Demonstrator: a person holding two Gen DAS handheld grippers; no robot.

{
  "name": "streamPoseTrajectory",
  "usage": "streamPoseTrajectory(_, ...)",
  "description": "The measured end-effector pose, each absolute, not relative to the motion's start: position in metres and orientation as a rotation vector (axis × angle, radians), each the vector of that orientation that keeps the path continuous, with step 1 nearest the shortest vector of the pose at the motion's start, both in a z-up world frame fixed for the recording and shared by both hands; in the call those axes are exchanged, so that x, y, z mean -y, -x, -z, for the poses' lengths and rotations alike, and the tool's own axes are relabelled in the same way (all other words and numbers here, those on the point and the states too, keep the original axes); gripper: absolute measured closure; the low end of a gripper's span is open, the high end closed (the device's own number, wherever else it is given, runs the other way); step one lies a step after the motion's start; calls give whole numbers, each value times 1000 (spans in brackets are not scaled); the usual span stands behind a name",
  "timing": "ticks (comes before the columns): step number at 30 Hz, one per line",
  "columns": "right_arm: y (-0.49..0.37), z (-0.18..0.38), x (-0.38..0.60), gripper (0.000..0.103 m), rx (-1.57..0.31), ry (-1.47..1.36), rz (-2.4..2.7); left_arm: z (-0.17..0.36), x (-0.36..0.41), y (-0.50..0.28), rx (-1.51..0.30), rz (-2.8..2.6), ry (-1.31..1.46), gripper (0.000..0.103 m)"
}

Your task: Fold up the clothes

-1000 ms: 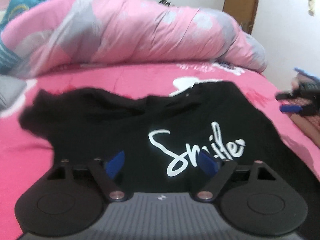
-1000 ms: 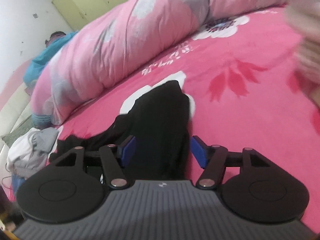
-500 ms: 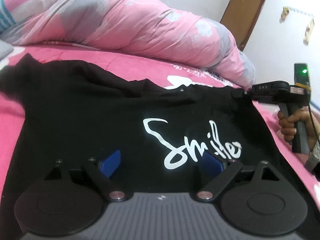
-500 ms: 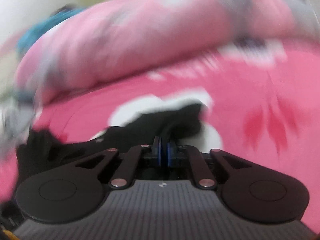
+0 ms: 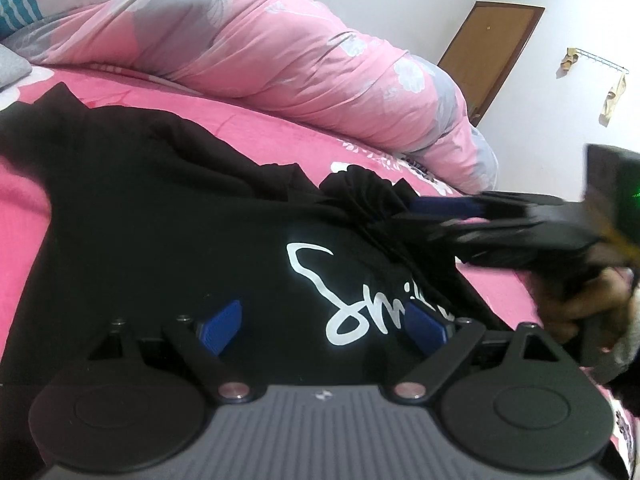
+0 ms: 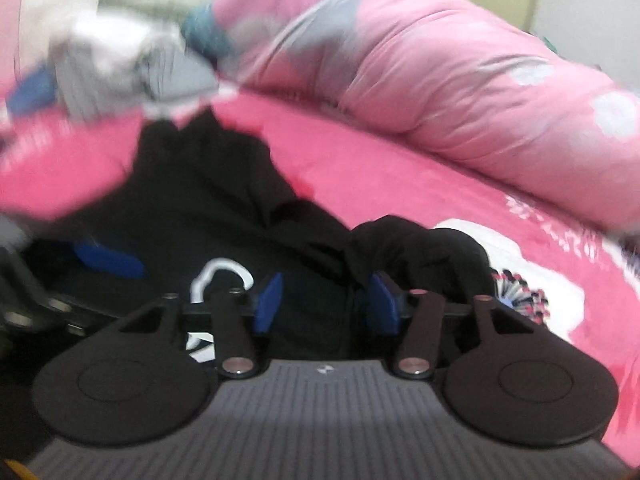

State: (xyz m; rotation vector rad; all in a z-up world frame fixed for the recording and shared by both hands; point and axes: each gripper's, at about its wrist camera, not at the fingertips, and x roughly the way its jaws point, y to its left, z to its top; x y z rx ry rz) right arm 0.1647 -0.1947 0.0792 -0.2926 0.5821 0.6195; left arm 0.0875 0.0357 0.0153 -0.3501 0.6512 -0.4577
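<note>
A black T-shirt (image 5: pixel 160 200) with white "Smile" script lies face up on the pink bedsheet (image 5: pixel 24 208). My left gripper (image 5: pixel 324 314) hangs open over its lower front, with nothing between the pads. From the right, my blurred right gripper (image 5: pixel 440 204), held by a person's hand (image 5: pixel 580 304), reaches across the shirt's right side. A bunched black sleeve (image 5: pixel 360 192) is gathered at its tip. In the right wrist view the right gripper (image 6: pixel 326 300) has its jaws opening. The bunched sleeve (image 6: pixel 420 248) drapes over its right finger, and the T-shirt (image 6: pixel 224 208) lies below.
A rolled pink and grey quilt (image 5: pixel 260 48) runs along the far side of the bed, also the quilt (image 6: pixel 440 80) in the right wrist view. A blurred pile of grey and white clothes (image 6: pixel 120 60) sits at the far left. A brown door (image 5: pixel 492 52) stands behind the bed.
The right gripper closed on the shirt's right sleeve edge, swung left over the shirt with it, and its pads have now parted. The left gripper sank slightly at first, then held still.
</note>
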Motion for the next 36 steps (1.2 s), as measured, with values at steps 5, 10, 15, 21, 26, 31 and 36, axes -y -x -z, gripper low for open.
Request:
streamPoseTrajectory(5,-179,-83,259,48,-640,41,-487,-15,-36,-87,-652,457,350,13)
streamPoseTrajectory(10,-203,-58,286,49,-722,-75,-367,-15,-35,-87,-651,458,348,12)
streamPoseTrajectory(15,-208,-41,259,88,-745,39,-358,-14,-36,-88,-649,463,357,12)
streamPoseTrajectory(21,-176,-69,238,96,-540,218,-268,-14,-36,-88,-648,464,358,12)
streamPoseTrajectory(26,-173,-81,251,96,-486,201,-194,-14,-36,-88,-649,465,358,12)
streamPoseTrajectory(31,-182,-71,277,94,-562,94,-156,-14,-36,-88,-648,465,359,12)
streamPoseTrajectory(36,-179,-75,305,94,-579,-72,-126,-14,-36,-88,-648,465,358,11)
